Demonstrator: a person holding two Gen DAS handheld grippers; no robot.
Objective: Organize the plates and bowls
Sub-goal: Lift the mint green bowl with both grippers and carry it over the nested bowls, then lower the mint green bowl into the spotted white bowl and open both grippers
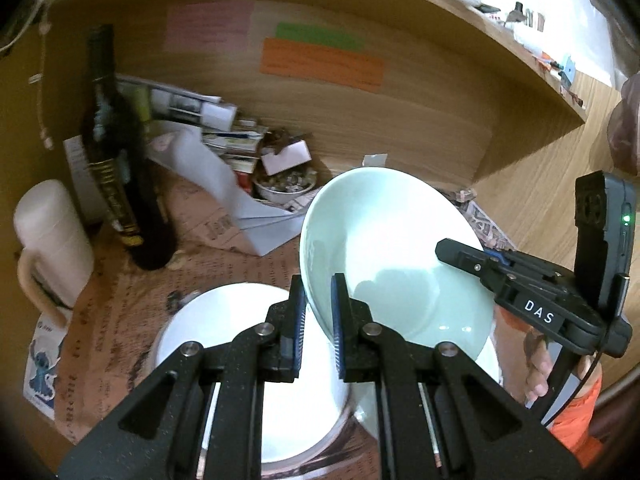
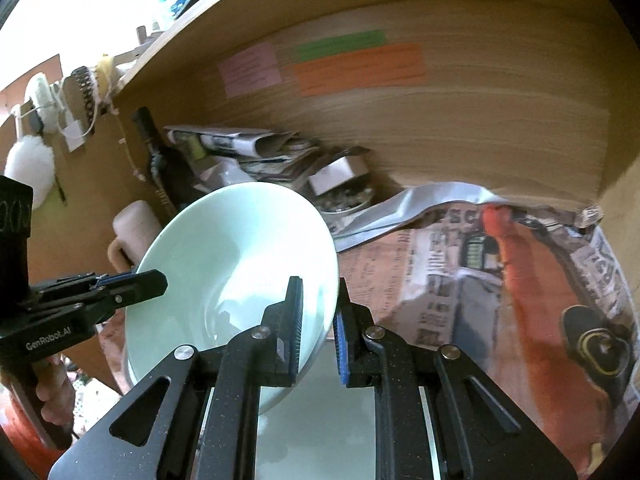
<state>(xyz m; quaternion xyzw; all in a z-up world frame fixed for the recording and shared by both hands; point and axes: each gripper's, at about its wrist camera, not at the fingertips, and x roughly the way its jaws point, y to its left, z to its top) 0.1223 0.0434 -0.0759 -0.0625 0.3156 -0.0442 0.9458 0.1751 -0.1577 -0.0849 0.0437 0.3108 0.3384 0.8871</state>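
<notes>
A pale green bowl (image 1: 392, 240) hangs tilted in the air inside a wooden shelf, gripped at opposite rims. My left gripper (image 1: 318, 292) is shut on its near-left rim. From the right, my right gripper (image 1: 454, 250) clamps the other rim. In the right wrist view the same bowl (image 2: 240, 248) fills the left centre, with my right gripper (image 2: 319, 292) shut on its rim and my left gripper (image 2: 154, 278) pinching the far edge. Just below the bowl sits a white plate (image 1: 224, 332), also visible as a pale plate (image 2: 320, 420) between the right gripper's arms.
Newspaper (image 2: 500, 280) lines the shelf floor. A dark bottle (image 1: 116, 160) and a white mug (image 1: 52, 248) stand at the left. Stacked papers and a small dish of clutter (image 1: 284, 186) sit against the wooden back wall (image 1: 400, 120), which bears coloured notes.
</notes>
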